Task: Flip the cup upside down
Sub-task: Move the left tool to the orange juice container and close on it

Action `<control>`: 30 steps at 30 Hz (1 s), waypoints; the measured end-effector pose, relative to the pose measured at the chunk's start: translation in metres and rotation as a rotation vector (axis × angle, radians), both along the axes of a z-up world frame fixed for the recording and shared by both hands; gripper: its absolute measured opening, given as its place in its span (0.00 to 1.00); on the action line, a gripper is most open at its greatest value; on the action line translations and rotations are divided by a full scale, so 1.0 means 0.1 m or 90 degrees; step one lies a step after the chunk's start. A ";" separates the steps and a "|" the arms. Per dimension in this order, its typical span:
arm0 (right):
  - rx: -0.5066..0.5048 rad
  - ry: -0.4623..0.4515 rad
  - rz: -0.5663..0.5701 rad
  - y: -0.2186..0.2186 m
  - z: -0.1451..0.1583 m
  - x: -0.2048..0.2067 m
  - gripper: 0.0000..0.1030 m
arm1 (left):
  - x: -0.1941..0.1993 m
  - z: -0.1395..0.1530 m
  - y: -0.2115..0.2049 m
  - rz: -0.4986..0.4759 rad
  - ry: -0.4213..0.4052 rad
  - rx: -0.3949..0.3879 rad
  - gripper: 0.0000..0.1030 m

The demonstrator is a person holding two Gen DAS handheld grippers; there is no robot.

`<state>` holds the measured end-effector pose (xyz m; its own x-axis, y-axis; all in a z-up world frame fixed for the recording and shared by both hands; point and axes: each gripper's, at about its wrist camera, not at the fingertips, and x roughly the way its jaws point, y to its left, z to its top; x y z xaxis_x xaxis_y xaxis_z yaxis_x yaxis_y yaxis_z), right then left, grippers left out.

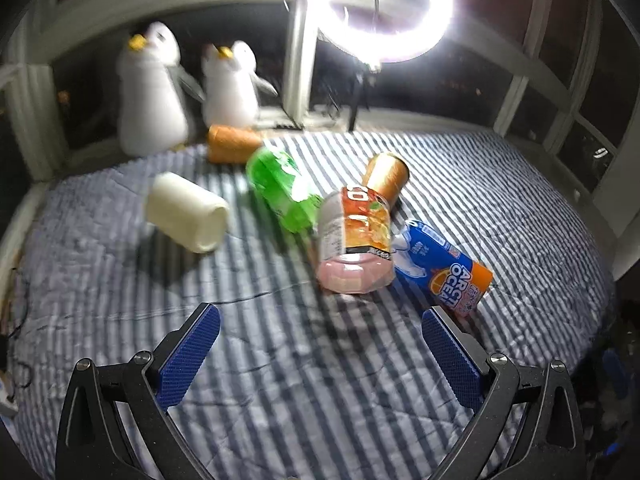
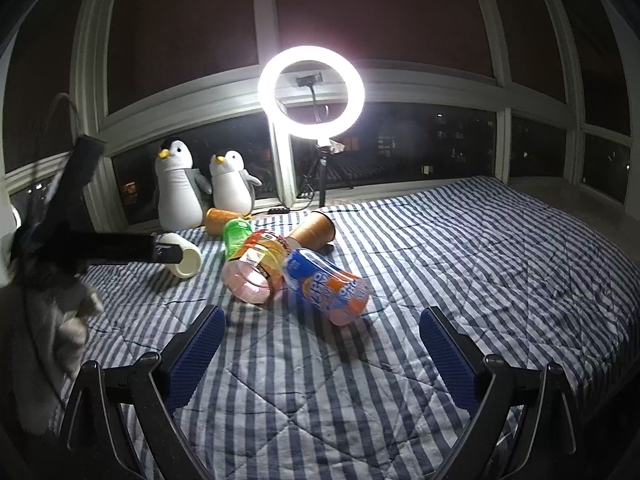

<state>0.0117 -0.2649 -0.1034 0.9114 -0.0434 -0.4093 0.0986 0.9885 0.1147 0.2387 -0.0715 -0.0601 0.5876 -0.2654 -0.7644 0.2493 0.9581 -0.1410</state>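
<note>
Several cups lie on their sides on a bed (image 1: 500, 200) covered with a blue-and-white striped quilt, clustered toward the window side. In the left wrist view, the left gripper (image 1: 320, 360) hovers low over the quilt with its blue-padded fingers (image 1: 190, 360) spread wide apart and holding nothing. Straight ahead of it, just beyond the fingertips, lies the pink cup (image 1: 354, 242) with an orange label, its open mouth turned toward the camera. The blue cup (image 1: 442, 264) touches the pink cup on the right and reaches close to the right-hand fingertip. A green cup (image 1: 282, 190) lies behind the pink one to the left, a copper cup (image 1: 386, 178) behind it, a white cup (image 1: 186, 212) apart to the left, and an orange cup (image 1: 232, 144) farther back near two plush penguins (image 1: 154, 88) at the window. A ring light (image 1: 380, 8) glares above. This view is blurred. In the right wrist view, the right gripper (image 2: 322, 356) also has its fingers (image 2: 448, 360) wide apart and empty, over bare quilt; the blue cup (image 2: 328, 286) lies ahead between the fingertips, slightly left of centre, with the pink cup (image 2: 254, 276) just beside it on the left. The left gripper's dark body (image 2: 80, 240) shows at the left edge, near the white cup (image 2: 186, 260).
</note>
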 end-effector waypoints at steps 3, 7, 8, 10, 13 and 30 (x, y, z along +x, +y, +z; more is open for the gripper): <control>0.005 0.005 -0.012 -0.08 -0.04 0.00 0.93 | 0.35 -0.09 -0.11 -0.005 0.048 -0.011 0.99; 0.011 0.013 -0.024 -0.17 -0.09 0.02 0.93 | 0.72 -0.18 -0.27 -0.012 0.093 -0.012 0.99; 0.012 0.016 -0.028 -0.19 -0.11 0.02 0.93 | 0.81 -0.21 -0.32 -0.013 0.104 -0.012 0.99; 0.014 0.020 -0.033 -0.23 -0.13 0.03 0.93 | 1.00 -0.30 -0.39 -0.019 0.140 -0.023 0.97; 0.019 0.025 -0.045 -0.32 -0.17 0.03 0.93 | 1.22 -0.45 -0.44 -0.010 0.186 -0.041 0.92; 0.030 0.045 -0.067 -0.53 -0.26 0.10 0.93 | 1.62 -0.82 -0.82 -0.009 0.235 -0.033 0.82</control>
